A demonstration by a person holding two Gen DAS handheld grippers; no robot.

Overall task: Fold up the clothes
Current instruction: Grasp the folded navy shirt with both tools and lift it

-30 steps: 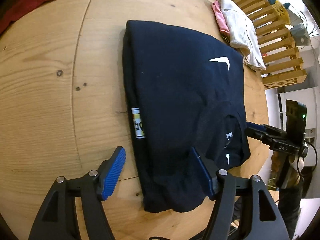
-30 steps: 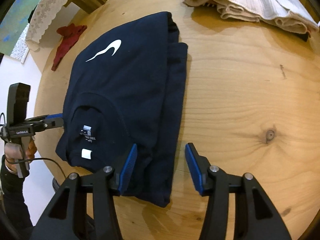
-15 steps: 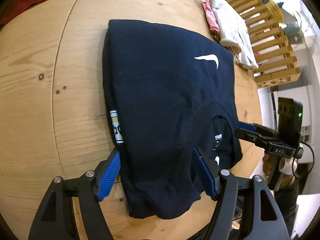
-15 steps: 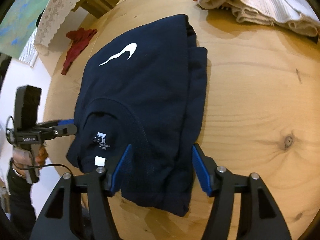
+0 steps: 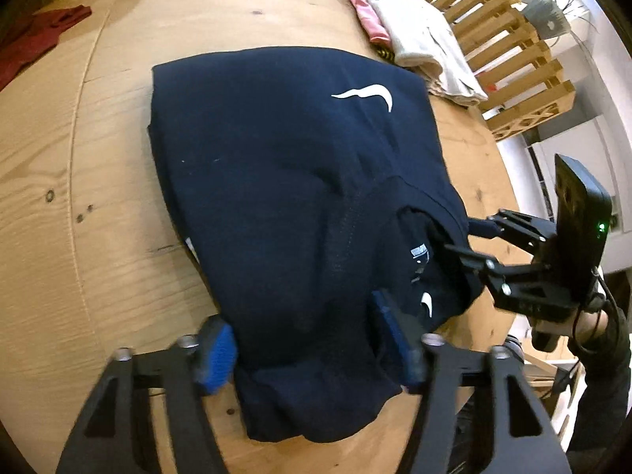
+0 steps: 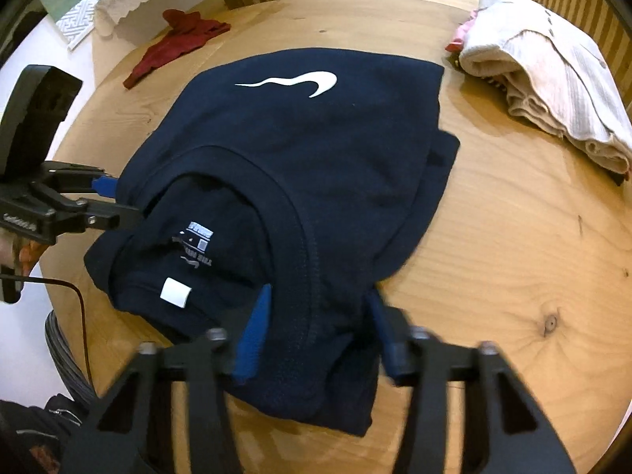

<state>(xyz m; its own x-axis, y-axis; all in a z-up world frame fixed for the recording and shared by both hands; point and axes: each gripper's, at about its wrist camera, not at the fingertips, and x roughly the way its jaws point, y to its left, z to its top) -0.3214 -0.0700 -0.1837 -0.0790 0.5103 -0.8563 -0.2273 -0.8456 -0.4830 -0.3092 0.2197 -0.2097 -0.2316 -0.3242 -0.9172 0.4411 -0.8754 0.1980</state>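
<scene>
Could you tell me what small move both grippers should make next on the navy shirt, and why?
Probably close both. The left gripper and right gripper each straddle the collar end of the navy shirt with jaws apart, so nothing is pinched for the fold.

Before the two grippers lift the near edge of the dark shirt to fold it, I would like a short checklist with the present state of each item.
1. Left gripper has the near edge of the navy shirt between its fingers: ok.
2. Right gripper has the collar-side edge between its fingers: ok.
3. Jaws fully shut on the cloth: cannot tell; a wide bunch of fabric sits between the pads.
4. Far half of the shirt lies flat on the wooden table: ok.
5. Cream folded pile is apart from the shirt: ok.
6. Red cloth is apart from the shirt: ok.
</scene>
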